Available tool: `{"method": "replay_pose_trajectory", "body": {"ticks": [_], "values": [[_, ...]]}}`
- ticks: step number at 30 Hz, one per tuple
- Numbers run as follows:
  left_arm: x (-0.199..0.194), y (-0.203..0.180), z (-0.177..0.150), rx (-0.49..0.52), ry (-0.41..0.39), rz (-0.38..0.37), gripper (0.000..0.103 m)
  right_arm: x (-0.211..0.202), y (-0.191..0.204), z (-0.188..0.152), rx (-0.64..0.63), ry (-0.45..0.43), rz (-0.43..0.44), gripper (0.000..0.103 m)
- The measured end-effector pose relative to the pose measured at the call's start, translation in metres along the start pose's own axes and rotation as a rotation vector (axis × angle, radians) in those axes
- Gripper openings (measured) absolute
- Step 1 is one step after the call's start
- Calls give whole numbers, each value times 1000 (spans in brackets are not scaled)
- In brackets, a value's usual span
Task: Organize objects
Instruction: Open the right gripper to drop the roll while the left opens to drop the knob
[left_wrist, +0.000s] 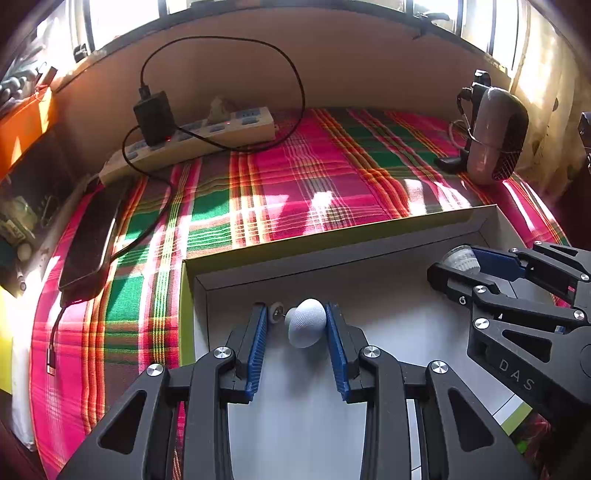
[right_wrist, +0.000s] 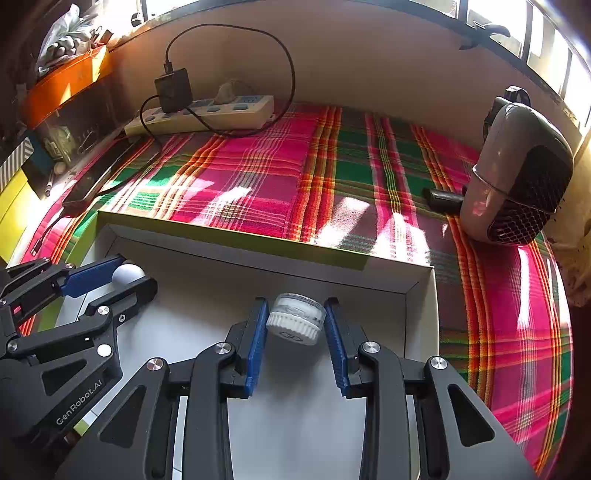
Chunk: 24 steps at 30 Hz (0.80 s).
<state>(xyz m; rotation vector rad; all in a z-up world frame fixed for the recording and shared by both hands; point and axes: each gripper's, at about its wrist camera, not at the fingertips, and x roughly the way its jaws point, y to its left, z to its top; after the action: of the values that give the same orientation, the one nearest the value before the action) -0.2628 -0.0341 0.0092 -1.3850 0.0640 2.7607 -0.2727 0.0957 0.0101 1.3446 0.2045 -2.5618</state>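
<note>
Two objects in white box (left_wrist: 369, 254) — knob (left_wrist: 307, 323), jar (right_wrist: 295, 319)

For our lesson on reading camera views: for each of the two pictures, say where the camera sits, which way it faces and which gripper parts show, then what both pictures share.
Left wrist: on the left gripper, looking down into the white box; its blue pads flank a white knob-like object; the right gripper enters at right.
Right wrist: on the right gripper, angled down likewise; its pads flank a small jar; the left gripper enters at left.
Shared: box, plaid cloth, power strip.
</note>
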Motion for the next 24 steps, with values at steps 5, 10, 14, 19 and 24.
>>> {"method": "replay_pose_trajectory", "body": {"ticks": [5,10,14,19,24], "values": [[0,1,0,-2,0,-1,29,1,-1,0,11,4,3,48],[-9,0,-2,-1,-12,-6,29,-2,0,-2,11,-4,2,49],[-21,0,-2,-6,-32,-9,30,-11,1,-2,13,-20,8,49],[-39,0,-6,-13,-58,-10,30,-26,2,-5,22,-48,10,49],[-60,-2,-15,-6,-88,-3,30,-46,5,-11,29,-77,16,49]]}}
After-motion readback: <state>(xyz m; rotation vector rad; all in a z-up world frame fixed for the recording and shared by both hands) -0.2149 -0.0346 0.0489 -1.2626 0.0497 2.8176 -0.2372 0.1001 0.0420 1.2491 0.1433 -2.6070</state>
